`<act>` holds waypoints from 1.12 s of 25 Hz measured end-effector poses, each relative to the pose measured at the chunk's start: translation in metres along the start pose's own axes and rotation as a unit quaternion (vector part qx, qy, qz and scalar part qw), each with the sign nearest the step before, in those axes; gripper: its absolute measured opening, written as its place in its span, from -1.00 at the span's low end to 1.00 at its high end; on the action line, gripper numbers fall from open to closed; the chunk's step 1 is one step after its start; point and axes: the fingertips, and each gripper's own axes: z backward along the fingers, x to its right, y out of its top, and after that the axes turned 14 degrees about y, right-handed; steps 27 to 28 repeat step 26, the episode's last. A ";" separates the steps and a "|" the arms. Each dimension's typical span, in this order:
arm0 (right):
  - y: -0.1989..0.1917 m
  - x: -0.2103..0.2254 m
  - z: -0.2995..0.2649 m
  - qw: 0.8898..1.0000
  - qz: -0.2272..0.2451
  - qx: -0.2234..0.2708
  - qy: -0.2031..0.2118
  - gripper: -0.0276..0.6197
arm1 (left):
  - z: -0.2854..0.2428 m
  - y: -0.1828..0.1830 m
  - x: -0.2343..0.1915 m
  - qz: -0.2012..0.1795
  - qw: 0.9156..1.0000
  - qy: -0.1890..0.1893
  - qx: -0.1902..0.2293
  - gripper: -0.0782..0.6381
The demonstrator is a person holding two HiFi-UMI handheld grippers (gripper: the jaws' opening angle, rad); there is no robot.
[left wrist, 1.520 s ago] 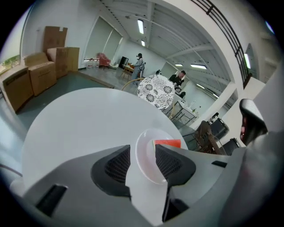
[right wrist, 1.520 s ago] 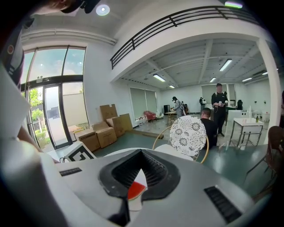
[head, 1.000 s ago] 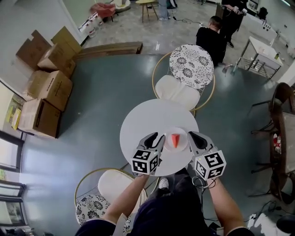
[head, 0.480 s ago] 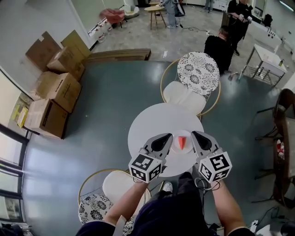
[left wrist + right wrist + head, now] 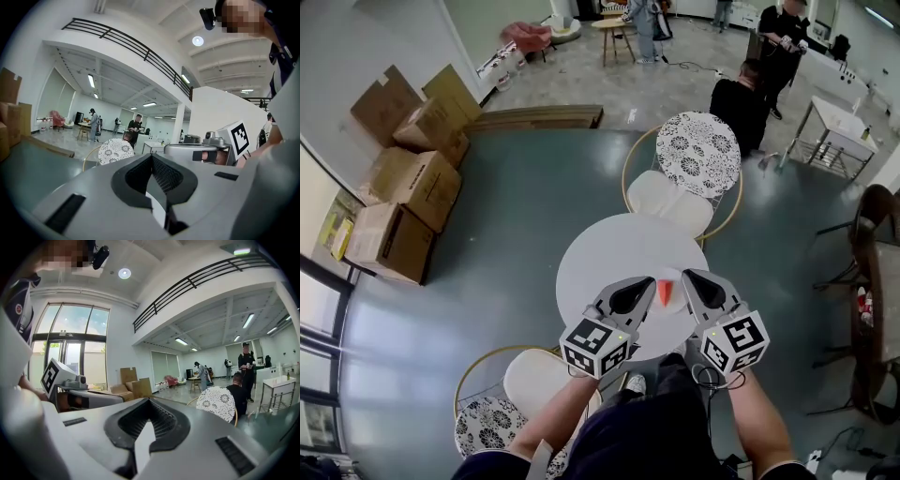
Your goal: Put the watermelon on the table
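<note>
item: watermelon (image 5: 664, 292). 1 red wedge lying on the round white table (image 5: 600, 258), on the side nearest the person. whether a pale plate lies under it cannot be told, white against white.

item: left gripper (image 5: 645, 284). claw clenched, its 2 jaws meeting at the tips. its own view shows nothing caught between them, only an empty hollow behind the tips. held above the table, pointing nearly level, just left of the wedge in the head view.

item: right gripper (image 5: 686, 276). claw likewise clenched tip to tip, with nothing in the hollow. held above the table, just right of the wedge in the head view.

relation: from above, the wedge shows between the 2 sets of tips. neither claw holds it, and no contact shows.

step in hand, as a judgement: the wedge is down and both claws are empty. this reads either as the placing finished or, if a plate is under it, as the pick not yet begun.

next move, as a judgement: if the wedge must be shifted, 1 claw needs to release its jaws wide and come down over the wedge. it should then close gently on the flanks, as the flesh looks soft and easily bruised. otherwise both claws need only draw clear.
</note>
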 end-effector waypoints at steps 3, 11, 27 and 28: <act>0.003 -0.001 0.000 1.000 0.003 0.001 0.005 -0.91 | 0.000 0.000 0.002 0.005 1.000 -0.001 -0.001 -0.76; 0.007 -0.004 -0.001 1.000 0.007 0.006 0.015 -0.91 | 0.000 0.003 0.005 0.004 1.000 -0.003 0.000 -0.76; 0.013 -0.009 -0.005 1.000 0.006 0.018 0.020 -0.91 | 0.004 0.001 0.003 0.002 1.000 -0.008 -0.009 -0.76; 0.013 -0.009 -0.005 1.000 0.006 0.018 0.020 -0.91 | 0.004 0.001 0.003 0.002 1.000 -0.008 -0.009 -0.76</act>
